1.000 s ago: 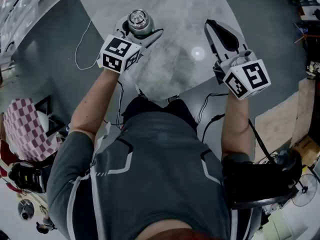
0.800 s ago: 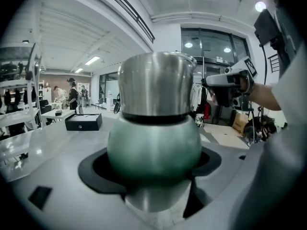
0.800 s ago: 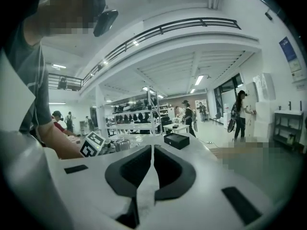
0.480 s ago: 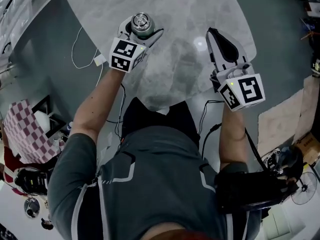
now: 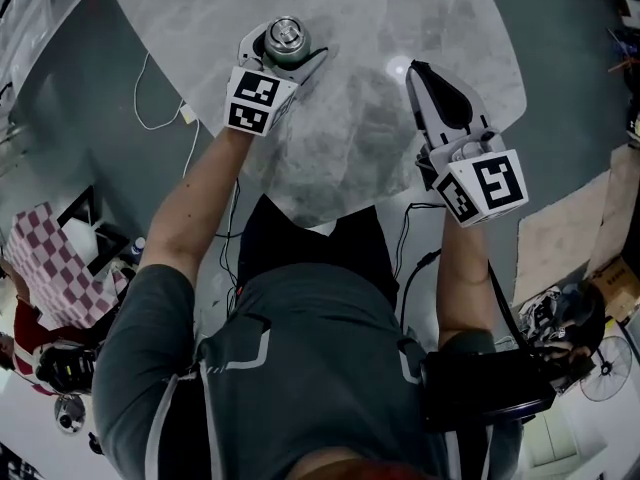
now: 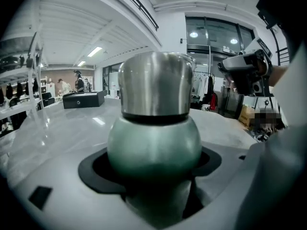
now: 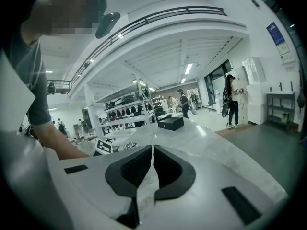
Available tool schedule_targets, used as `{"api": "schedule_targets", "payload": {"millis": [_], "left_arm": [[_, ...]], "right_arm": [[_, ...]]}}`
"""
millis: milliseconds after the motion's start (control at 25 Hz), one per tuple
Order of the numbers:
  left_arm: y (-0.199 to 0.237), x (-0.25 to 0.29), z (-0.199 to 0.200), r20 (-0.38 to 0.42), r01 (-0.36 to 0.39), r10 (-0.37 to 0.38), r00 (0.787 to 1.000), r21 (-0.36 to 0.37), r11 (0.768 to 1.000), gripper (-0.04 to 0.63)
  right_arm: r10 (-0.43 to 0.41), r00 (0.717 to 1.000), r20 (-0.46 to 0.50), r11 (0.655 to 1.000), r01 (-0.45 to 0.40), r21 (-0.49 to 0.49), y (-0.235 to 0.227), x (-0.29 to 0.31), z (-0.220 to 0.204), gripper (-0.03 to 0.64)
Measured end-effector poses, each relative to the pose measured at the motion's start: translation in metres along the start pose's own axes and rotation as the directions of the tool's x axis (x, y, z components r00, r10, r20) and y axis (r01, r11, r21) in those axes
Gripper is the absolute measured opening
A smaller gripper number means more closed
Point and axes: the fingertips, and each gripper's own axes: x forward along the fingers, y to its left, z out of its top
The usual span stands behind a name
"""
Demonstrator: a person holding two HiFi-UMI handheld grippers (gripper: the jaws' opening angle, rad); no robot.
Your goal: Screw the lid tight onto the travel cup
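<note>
**Cup** [image 6: 153, 145]: upper left of the head view, over the table [image 5: 400, 8]. Green rounded body with a steel lid [image 6: 154, 83] seated on top. Whether the lid is tight cannot be told.

**Left gripper** [image 5: 284, 56]: fingers clamped on the green body, below the lid.

**Right gripper** [image 5: 420, 73]: right of centre, well apart from the cup. Fingers closed on nothing.

**Step, as judged:** tightening the lid. Open your right fingers first, take the lid squarely round its steel wall, and turn it about the cup's axis without tilting. Hold the left clamp firm, since the smooth round body may spin.
</note>
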Motion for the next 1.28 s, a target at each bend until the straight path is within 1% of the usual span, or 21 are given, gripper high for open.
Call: {"api": "schedule_targets", "payload": {"millis": [200,360,480,640,760,880,1000,1200,1280], "left_arm": [[0.002,-0.001,-0.008,0.019,0.002,-0.002,1.0,-0.002,1.0,0.399],[-0.002,-0.002,-0.01,0.02,0.003,-0.004,1.0,0.022,1.0,0.399],[-0.002,-0.003,-0.011,0.007,0.003,-0.003,1.0,-0.001,1.0,0.399],[-0.009,-0.005,-0.027,-0.04,0.013,-0.012,0.999,0.036,0.999,0.4],[-0.011,-0.012,-0.03,-0.049,0.007,-0.005,0.999,0.031,0.999,0.403],[-0.016,-0.028,-0.023,-0.033,0.008,-0.007,0.999,0.018,1.0,0.416],[-0.028,-0.055,-0.025,-0.04,0.011,-0.011,0.999,-0.013,1.0,0.43],[-0.06,-0.112,-0.023,-0.035,0.019,-0.018,0.999,0.021,1.0,0.43],[-0.058,-0.138,-0.013,0.001,0.012,-0.012,1.0,-0.001,1.0,0.429]], "right_arm": [[-0.022,1.0,0.008,0.999,0.022,0.026,-0.002,0.002,-0.008,0.04],[-0.005,1.0,0.005,1.0,0.005,0.022,0.003,-0.001,-0.01,0.04],[-0.007,1.0,0.008,1.0,0.007,0.023,0.006,-0.004,-0.009,0.04],[-0.009,1.0,0.002,1.0,0.009,0.029,0.011,-0.012,-0.014,0.04],[-0.018,1.0,0.008,1.0,0.018,0.022,0.014,-0.018,-0.012,0.04],[-0.022,1.0,0.017,1.0,0.021,0.018,0.025,-0.03,-0.005,0.04],[-0.017,0.999,0.028,1.0,0.017,0.011,0.04,-0.049,0.004,0.04],[-0.021,0.998,0.067,1.0,0.021,0.007,0.065,-0.088,0.02,0.04],[-0.02,0.997,0.076,1.0,0.02,0.0,0.079,-0.091,0.028,0.04]]}}
